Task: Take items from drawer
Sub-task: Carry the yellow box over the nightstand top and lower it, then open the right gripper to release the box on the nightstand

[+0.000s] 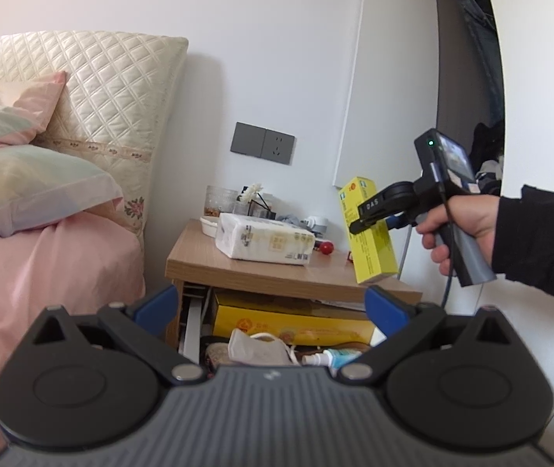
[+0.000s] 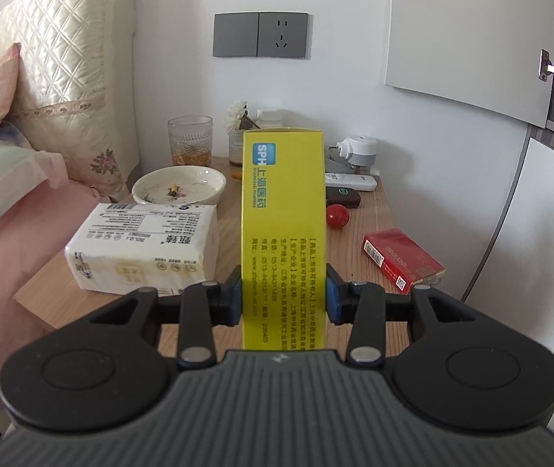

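Here my right gripper (image 2: 284, 299) has its jaws pinching a tall yellow box (image 2: 284, 229), the blue pads (image 2: 333, 299) pressed flat against its two narrow sides near the lower end. The box is smooth printed card, a slim rectangular carton with a blue SPH square near its top and rows of small dark print lower down. In the right wrist view it stands up the centre of the frame, above the wooden tabletop (image 2: 370, 210); in the left wrist view it sits at centre right, tilted, and whether its lower corner touches the nightstand's front edge I cannot tell.

My left gripper (image 1: 273, 303) has its jaws spread wide and holds nothing. Between them, at lower centre, I see the open drawer (image 1: 195, 327), crowded with a flat yellow carton (image 1: 292, 321), a crumpled white mask (image 1: 253, 348) and a small spray bottle (image 1: 327, 358).

The tabletop is pale wood grain. At left of the right wrist view lies a soft plastic-wrapped tissue pack (image 2: 140, 249), behind it a shallow glazed white dish (image 2: 179, 188) and a faceted glass (image 2: 190, 140). At right sit a glossy red pack (image 2: 403, 258) and a small red ball (image 2: 337, 216). A quilted cream headboard (image 2: 62, 58) fills the upper left.
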`<state>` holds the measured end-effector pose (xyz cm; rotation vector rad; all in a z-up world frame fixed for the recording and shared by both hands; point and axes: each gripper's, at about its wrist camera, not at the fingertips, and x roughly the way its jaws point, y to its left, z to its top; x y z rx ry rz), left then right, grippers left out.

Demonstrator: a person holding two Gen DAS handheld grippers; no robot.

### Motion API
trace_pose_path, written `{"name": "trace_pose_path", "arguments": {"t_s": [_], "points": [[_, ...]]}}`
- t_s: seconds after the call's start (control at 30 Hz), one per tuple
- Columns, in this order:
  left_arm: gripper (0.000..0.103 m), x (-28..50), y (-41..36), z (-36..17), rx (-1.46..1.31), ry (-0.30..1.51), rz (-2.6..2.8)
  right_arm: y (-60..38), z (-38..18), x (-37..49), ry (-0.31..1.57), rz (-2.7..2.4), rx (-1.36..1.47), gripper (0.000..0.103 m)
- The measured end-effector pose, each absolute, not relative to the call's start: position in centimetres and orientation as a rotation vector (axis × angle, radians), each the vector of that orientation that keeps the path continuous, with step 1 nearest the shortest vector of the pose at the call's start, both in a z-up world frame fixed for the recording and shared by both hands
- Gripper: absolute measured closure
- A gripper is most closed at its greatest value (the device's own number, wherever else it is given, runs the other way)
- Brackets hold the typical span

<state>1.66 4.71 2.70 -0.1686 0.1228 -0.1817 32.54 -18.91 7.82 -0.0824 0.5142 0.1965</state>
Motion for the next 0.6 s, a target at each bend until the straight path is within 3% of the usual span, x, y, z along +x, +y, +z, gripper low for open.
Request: {"name": "trace_pose_path", "arguments": {"t_s": [0.6], "points": [[0.0, 1.8, 5.0, 2.8, -0.176, 0.13, -0.188, -19.3, 5.3, 36.5, 0.614, 0.177, -0.054, 0.06]]}}
